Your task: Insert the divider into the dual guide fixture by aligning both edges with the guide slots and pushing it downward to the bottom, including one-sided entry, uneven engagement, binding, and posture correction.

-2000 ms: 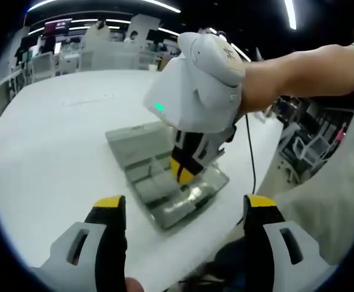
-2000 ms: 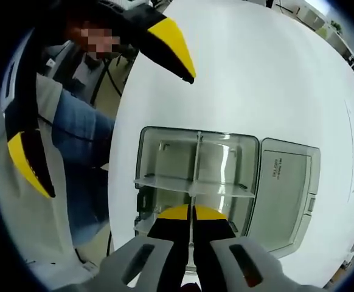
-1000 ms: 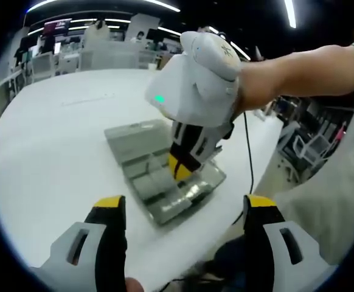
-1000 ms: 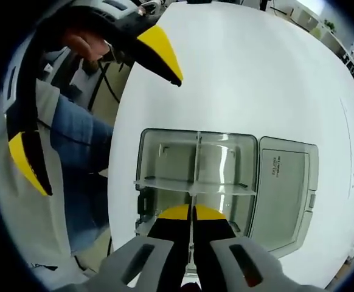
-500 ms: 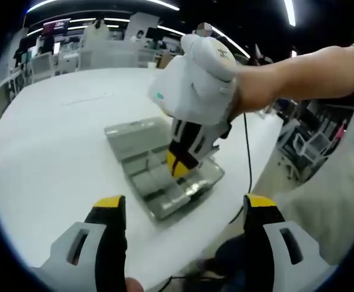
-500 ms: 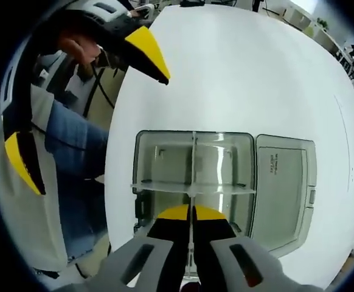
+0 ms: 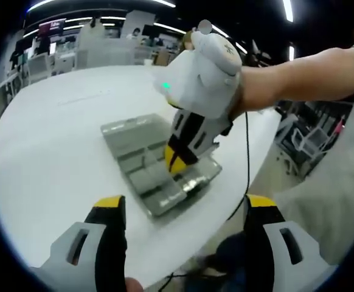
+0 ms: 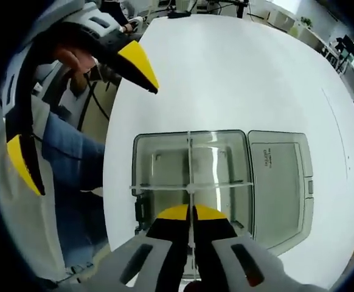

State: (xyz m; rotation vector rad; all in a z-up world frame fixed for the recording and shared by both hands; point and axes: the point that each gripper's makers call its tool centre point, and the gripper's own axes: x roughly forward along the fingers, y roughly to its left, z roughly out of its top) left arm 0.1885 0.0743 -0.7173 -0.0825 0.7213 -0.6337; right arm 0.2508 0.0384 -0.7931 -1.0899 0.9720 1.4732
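The clear divider [image 8: 191, 185] stood upright in the open box [image 8: 142, 182], directly ahead of the right gripper [image 8: 191, 213], whose yellow tips were pressed together on its near edge. The box's lid [image 8: 280, 179] lay flat beside it on the white table [image 8: 238, 73]. The left gripper [image 7: 180, 210] hung back, spread wide and empty. If one edge sank first, I judged the divider could tilt and jam.

A: Left gripper view sits back from the table [image 7: 43, 158], looking obliquely across it at the fixture box [image 7: 156, 167].

B: Right gripper view looks steeply down, close above the same fixture box [image 8: 189, 170]. Both share it and the tabletop.
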